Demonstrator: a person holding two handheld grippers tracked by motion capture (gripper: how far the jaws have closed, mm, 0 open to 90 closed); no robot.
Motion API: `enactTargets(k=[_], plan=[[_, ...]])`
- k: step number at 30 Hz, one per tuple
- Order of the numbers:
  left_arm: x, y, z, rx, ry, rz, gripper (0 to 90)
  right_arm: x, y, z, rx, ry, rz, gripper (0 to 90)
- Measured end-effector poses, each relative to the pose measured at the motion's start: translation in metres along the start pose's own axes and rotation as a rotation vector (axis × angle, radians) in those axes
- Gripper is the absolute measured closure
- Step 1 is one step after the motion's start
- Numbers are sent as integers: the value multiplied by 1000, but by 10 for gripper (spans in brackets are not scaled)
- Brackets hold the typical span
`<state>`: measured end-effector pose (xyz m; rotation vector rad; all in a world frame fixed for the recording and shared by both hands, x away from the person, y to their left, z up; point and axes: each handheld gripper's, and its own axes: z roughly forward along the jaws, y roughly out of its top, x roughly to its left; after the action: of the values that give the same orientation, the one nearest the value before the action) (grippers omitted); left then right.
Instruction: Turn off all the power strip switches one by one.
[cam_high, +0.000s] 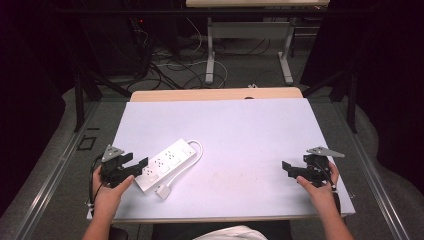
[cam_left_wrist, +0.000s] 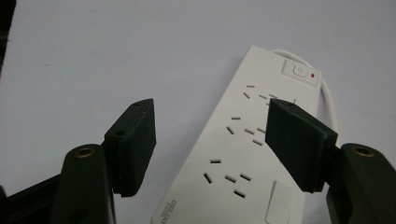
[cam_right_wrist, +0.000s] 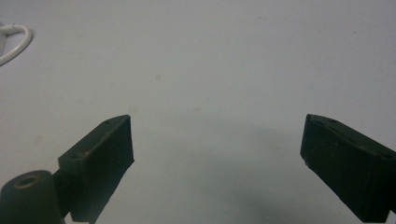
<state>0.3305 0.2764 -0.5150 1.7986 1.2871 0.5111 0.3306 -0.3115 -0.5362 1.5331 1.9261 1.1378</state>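
Power strip (cam_high: 167, 164) on table's (cam_high: 250, 130) left

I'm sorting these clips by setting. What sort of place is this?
Probably a lab or recording workspace: a table with a plain white top, dark curtains on both sides, and loose cables on the floor beyond it.

Both grippers, the left gripper (cam_high: 141, 164) and the right gripper (cam_high: 286, 167), are looking black, each wearing a grey three-cornered plate and trailing a thin cable.
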Motion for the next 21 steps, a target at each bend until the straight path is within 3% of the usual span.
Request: enactTargets(k=[3,11,15,21], plan=[[6,-2,0,-10,-2,-28,312,0,0,0,0,-1,3,90],[20,-6,5,13,5,-61,11,-2,-1,1,3,-1,0,90],[22,-6,4,-5,-15,-106,1,-3,-1,1,6,-3,7,90],[28,-9,7,-13,-5,-109,1,-3,-1,2,8,-7,2,90]])
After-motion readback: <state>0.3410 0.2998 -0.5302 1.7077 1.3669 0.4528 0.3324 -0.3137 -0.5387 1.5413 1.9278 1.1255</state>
